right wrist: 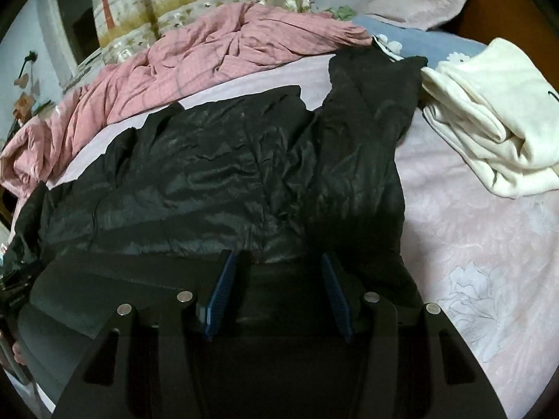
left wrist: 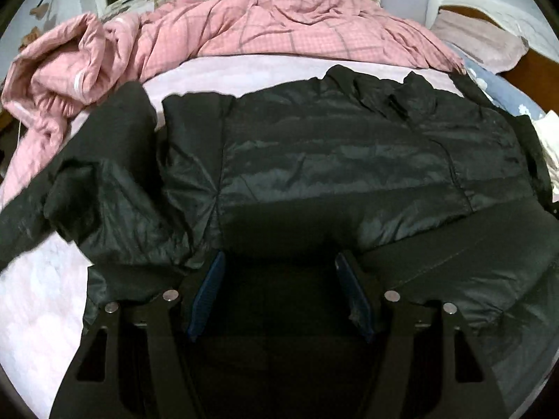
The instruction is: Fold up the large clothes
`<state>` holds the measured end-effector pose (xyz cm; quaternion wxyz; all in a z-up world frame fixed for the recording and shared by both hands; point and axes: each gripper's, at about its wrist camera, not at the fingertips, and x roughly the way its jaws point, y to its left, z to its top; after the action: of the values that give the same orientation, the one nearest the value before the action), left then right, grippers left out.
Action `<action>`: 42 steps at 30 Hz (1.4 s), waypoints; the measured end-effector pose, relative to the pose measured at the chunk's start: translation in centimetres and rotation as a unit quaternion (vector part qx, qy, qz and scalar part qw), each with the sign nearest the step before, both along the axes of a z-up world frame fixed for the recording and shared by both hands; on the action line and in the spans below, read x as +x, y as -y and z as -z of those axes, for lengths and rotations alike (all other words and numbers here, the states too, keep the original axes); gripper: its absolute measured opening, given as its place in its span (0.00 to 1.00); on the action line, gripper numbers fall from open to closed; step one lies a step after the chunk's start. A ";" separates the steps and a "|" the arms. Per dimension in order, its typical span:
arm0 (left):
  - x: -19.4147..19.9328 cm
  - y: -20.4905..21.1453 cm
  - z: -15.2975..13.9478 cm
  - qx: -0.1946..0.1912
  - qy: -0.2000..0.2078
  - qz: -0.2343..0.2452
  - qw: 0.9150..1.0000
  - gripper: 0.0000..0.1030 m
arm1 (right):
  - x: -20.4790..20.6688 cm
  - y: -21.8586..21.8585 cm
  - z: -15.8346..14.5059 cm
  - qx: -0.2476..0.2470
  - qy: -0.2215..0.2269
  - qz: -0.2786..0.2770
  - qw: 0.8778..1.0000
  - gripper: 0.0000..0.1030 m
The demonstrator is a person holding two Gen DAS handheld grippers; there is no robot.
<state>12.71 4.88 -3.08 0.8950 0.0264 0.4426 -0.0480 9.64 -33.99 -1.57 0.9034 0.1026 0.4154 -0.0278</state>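
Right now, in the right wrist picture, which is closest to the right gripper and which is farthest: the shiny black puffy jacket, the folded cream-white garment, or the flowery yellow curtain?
1. Shiny black puffy jacket: directly under and ahead of the right gripper.
2. Folded cream-white garment: farther up the bed, to the right.
3. Flowery yellow curtain: beyond the bed, top left.

One shiny black quilted puffer jacket (left wrist: 332,160), spread across the middle of both views. One rumpled pink checked quilt (left wrist: 279,28), upper left to upper centre. One pale pink floral bedsheet (right wrist: 471,244), lower right of the right wrist view. One folded cream-white fleece garment (right wrist: 489,111), upper right there. One light blue flowered pillow (right wrist: 419,43), top right. Two black two-finger grippers with blue ribbed pads, one at the bottom of each view: left gripper (left wrist: 281,288), right gripper (right wrist: 277,289).
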 end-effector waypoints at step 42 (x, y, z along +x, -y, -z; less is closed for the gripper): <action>-5.0 -15.9 -6.7 -0.174 0.177 -0.134 0.959 0.76 | -6.3 -2.1 -3.7 -0.166 0.156 0.067 0.971 0.71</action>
<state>7.68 20.76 3.60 0.9481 -0.1815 0.2610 0.0013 3.31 -31.87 2.18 0.9575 -0.0182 0.2512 -0.1407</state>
